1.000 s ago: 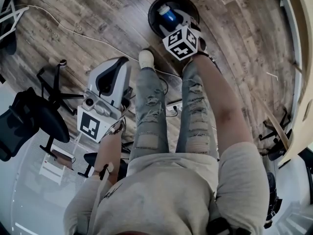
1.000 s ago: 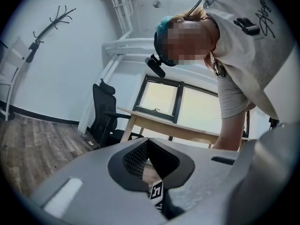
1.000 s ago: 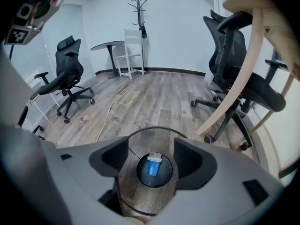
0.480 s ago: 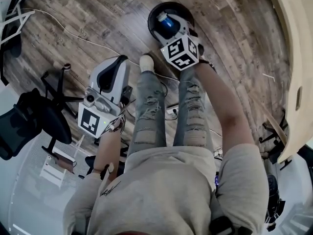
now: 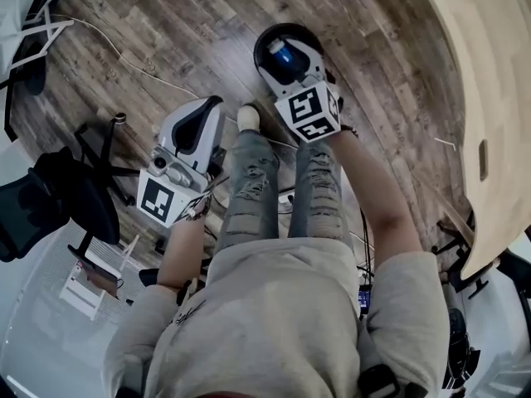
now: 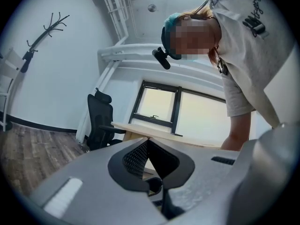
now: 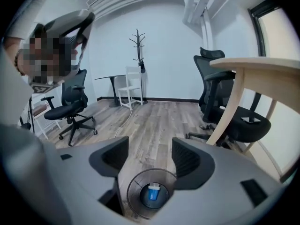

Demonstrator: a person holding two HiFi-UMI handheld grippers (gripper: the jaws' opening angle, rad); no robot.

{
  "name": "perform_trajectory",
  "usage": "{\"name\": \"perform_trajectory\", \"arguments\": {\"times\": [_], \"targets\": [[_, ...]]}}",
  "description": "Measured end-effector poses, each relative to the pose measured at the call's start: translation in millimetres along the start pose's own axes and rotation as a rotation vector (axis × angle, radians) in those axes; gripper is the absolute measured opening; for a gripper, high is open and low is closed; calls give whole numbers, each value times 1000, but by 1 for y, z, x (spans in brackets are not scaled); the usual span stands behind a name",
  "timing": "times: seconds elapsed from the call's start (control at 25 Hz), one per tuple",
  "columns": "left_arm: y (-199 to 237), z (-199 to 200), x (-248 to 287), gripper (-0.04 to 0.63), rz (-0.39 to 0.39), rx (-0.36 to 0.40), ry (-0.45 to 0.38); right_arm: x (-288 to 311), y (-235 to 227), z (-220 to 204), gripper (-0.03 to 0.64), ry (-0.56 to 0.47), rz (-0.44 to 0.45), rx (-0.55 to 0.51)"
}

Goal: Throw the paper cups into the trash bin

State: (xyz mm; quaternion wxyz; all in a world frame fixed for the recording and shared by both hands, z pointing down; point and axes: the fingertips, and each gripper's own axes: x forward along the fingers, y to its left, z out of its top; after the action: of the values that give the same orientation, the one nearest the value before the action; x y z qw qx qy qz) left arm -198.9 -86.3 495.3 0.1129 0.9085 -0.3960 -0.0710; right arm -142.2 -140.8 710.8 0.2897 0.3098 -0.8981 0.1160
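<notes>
A round black trash bin (image 5: 262, 44) stands on the wood floor in front of the person's feet. A blue and white cup-like object (image 5: 286, 55) lies at its bottom. My right gripper (image 5: 286, 66) hovers just above the bin. In the right gripper view the bin (image 7: 136, 184) and the blue object (image 7: 153, 194) show below the right gripper (image 7: 149, 150), which is open and empty. My left gripper (image 5: 203, 113) hangs beside the person's left leg. In the left gripper view the left gripper (image 6: 147, 142) points upward with its jaw tips touching and nothing between them.
A curved light wood table (image 5: 489, 98) runs along the right. Black office chairs (image 5: 58, 201) stand at the left, another one (image 7: 236, 121) under the table. A cable (image 5: 124, 56) trails across the floor. A coat stand (image 7: 138, 64) and a white chair (image 7: 131, 92) stand by the far wall.
The bin and right gripper sit a little lower in the head view and more of the table shows. The right gripper stays over the bin. The left gripper has barely moved.
</notes>
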Motion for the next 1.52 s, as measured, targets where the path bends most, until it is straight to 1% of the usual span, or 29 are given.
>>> {"name": "perform_trajectory", "arguments": {"times": [0.2,0.36,0.64,0.92,1.12,1.28,1.4,1.52], "targets": [[-3,16,4,3,12,10,-3,-24,0,34,284,-65,-3,16],[-6,31,5,3,24,22,-2,-45,-1,61,284,-104,-9,9],[-11,52,9,3,14,42,12,-80,3,106,284,-190,4,18],[-19,79,7,3,4,71,6,-120,3,157,284,-291,-9,41],[-29,93,0,3,2,78,23,-152,8,190,284,-358,-14,42],[-31,107,-7,3,8,98,28,-174,9,212,284,-398,-14,32],[-35,117,-10,3,7,115,27,-187,14,221,284,-390,-11,32],[-42,127,-10,3,-8,129,28,-200,21,230,284,-410,-10,34]]}}
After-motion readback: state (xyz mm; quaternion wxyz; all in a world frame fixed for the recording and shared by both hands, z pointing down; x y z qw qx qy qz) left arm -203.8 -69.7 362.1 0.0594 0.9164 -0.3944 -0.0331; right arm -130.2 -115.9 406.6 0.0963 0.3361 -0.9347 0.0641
